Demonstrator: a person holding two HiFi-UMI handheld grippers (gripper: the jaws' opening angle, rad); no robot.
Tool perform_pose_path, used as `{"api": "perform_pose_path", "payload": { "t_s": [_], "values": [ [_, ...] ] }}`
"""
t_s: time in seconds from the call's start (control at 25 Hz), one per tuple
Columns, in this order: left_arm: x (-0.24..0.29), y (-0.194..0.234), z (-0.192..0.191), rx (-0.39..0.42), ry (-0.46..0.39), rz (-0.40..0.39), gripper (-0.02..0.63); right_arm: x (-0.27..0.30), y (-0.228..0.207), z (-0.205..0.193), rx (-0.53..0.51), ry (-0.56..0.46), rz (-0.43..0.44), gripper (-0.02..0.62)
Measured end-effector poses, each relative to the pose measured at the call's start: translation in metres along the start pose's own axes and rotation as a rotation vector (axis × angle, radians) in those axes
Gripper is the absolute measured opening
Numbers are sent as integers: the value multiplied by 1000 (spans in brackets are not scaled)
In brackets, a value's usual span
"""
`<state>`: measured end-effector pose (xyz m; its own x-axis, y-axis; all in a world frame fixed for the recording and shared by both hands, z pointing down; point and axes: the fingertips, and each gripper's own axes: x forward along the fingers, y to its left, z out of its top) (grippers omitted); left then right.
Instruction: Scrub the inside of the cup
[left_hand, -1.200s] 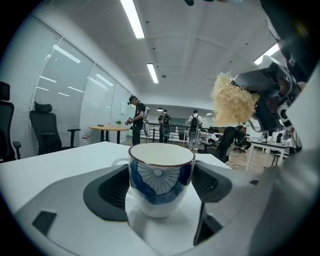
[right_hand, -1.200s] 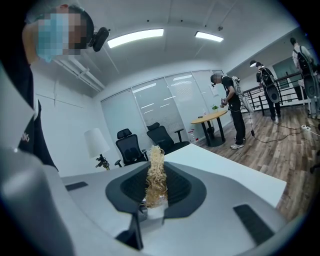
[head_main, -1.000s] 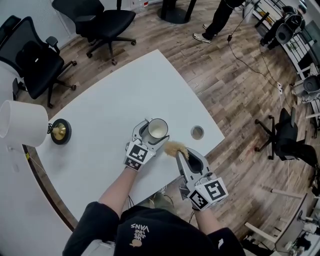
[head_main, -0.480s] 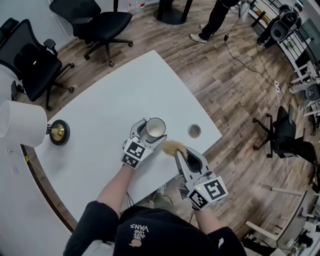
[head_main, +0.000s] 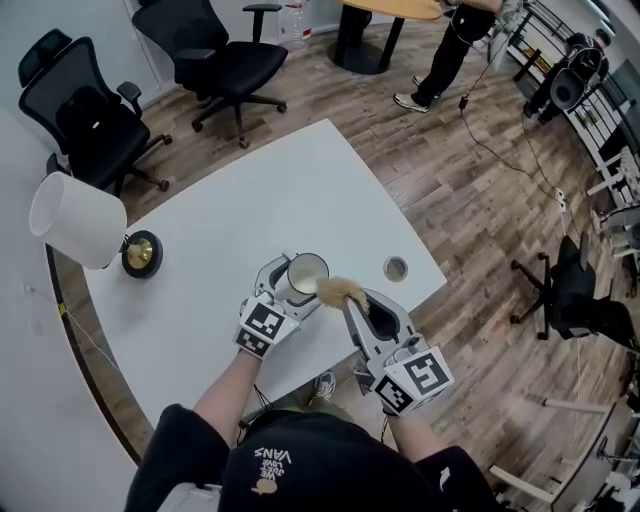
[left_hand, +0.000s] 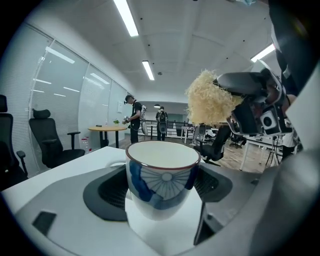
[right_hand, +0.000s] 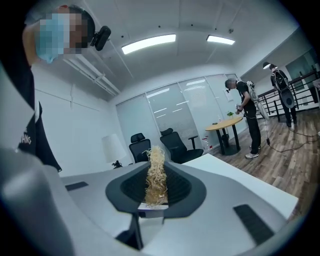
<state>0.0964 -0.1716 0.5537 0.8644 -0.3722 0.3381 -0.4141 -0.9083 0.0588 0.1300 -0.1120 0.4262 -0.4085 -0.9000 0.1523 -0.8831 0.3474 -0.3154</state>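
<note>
In the head view, the cup (head_main: 305, 272) stands upright on the white table (head_main: 200, 240), and the left gripper (head_main: 297, 285) is clamped around its body. The right gripper (head_main: 358, 303) holds a pale fibre scrubber (head_main: 340, 291) just beside the rim, on the side nearer to us. In the left gripper view, the cup sits between the two jaws, which press on its sides. The scrubber (left_hand: 210, 97) hangs above and to the right of the rim, apart from it, and the inside looks clean and empty. In the right gripper view, the jaws are closed on the scrubber's lower end. We judge that the scrubbing is not yet under way: the cup is secured, but the scrubber must first go inside.
</note>
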Motion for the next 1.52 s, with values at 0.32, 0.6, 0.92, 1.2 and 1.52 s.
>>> {"api": "perform_pose_path", "payload": {
  "t_s": [0.32, 0.6, 0.92, 1.2, 1.52],
  "values": [
    [-67, -19, 28, 25, -11, 91, 382, -4, 49, 26, -31, -55, 135, 71],
    [-109, -38, 42, 78, 19, 175, 383, -21, 81, 37, -57, -85, 218, 71],
    [-137, -54, 41, 151, 86, 222, 384, -28, 110, 27, -77, -65, 307, 71],
    [-147, -60, 47, 252, 130, 240, 388, -17, 125, 13, -162, -3, 358, 71],
    [-158, -53, 48, 341, 170, 289, 391, -14, 141, -12, -233, 79, 399, 71]
  ]
}}
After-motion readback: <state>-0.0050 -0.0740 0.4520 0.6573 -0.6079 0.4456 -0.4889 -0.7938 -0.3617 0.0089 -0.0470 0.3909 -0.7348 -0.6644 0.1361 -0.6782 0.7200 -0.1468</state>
